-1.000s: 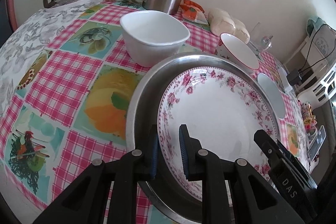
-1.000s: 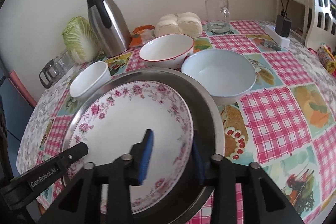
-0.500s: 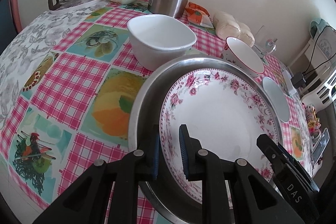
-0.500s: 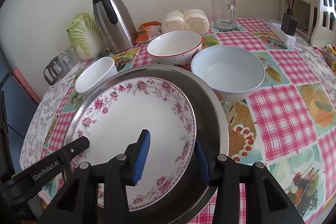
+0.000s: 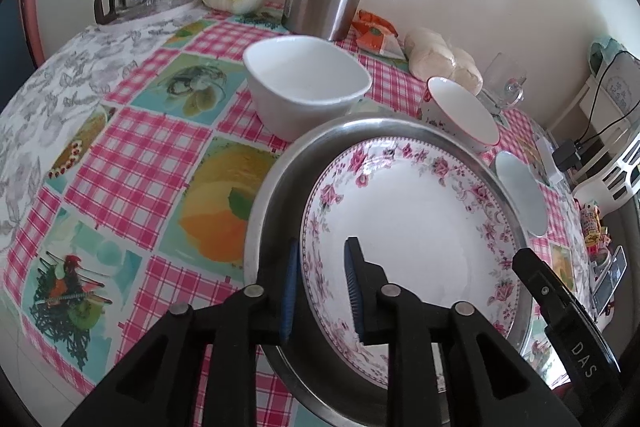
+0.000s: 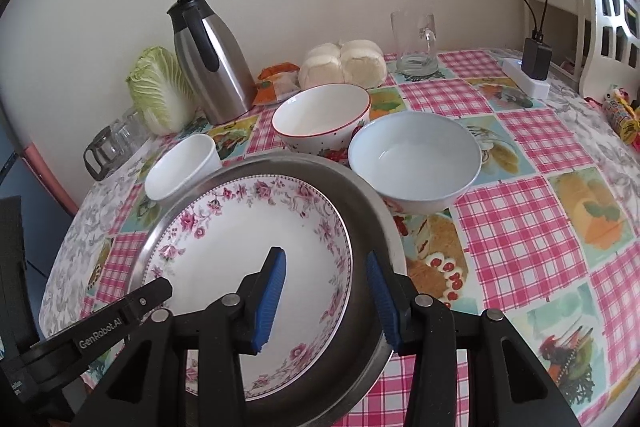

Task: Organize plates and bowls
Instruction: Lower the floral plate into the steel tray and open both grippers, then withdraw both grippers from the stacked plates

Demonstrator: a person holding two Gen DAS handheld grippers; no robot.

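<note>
Steel tray (image 6: 384, 223): lies on the checked tablecloth (image 6: 520, 235), holding the floral plate (image 6: 248, 243).
Pale bowl (image 6: 414, 163): at 2 o'clock of the tray.
Red-rimmed bowl (image 6: 322, 119): at 12.
Square white bowl (image 5: 304, 87): at 10.
Left gripper (image 5: 320, 285): parted, straddling the plate's rim at 8.
Right gripper (image 6: 326, 297): parted, straddling the plate's rim at 4.

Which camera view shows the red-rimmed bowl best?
The right wrist view: the red-rimmed bowl stands there with its whole mouth open to the camera, dotted side and red rim plain. In the left wrist view the same bowl sits far off toward the edge, squeezed by the lens, partly behind the metal tray.
</note>
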